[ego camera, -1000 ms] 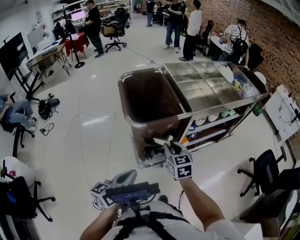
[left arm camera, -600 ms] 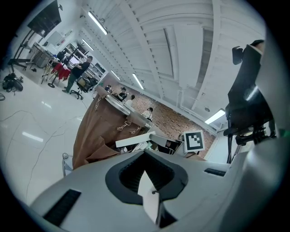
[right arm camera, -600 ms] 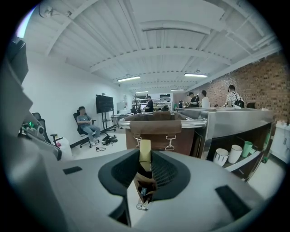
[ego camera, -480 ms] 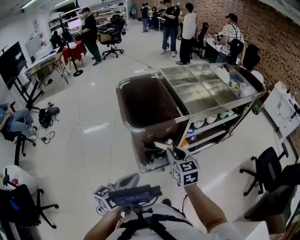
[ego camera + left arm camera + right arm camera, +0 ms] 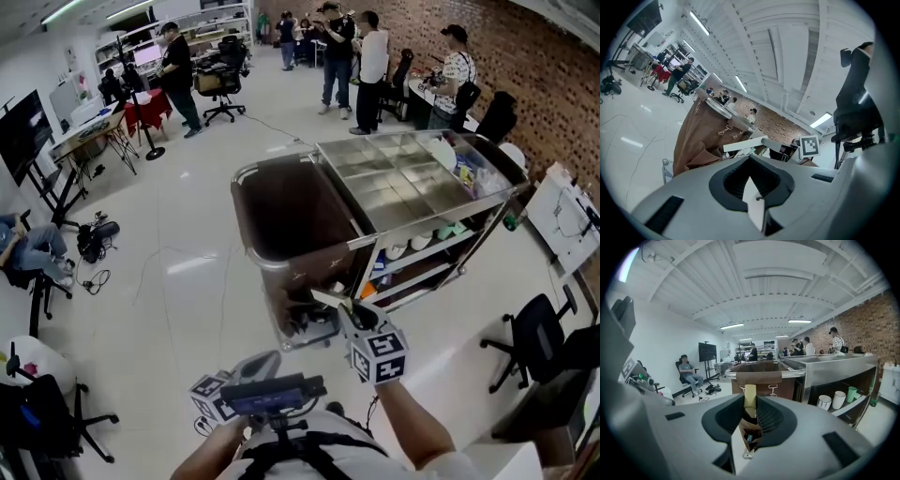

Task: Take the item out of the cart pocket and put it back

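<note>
**Right gripper** (image 5: 349, 309): The jaws are standing partly apart and are pressing on a flat pale strip (image 5: 750, 399), the task's item. The strip is rising upright from between the pads, and a brown part of it is sitting lower in the gap. In the head view the strip is projecting from the tips toward the cart (image 5: 427, 202).

**Item location:** The strip is sitting in the right gripper's grip, just in front of the near end of the cart. Directly ahead of this gripper the brown bag (image 5: 758, 374) is hanging from its rail. The strip's upper end is overlapping the bag's folded cuff in the right gripper view. Whether the strip is touching the bag or a pocket cannot be made out.

**Left gripper** (image 5: 752, 185): The jaws are resting together with nothing between them. This gripper is hanging low, close to the person's body, behind the right gripper and to its left. It is standing well apart from the cart.

**Surroundings:** To the right of the right gripper the steel top tray (image 5: 834, 363) is running away from it. Cups (image 5: 832, 401) are standing on a shelf below that tray. Beyond the cart, several people (image 5: 352, 47) are standing by a brick wall (image 5: 525, 66).
</note>
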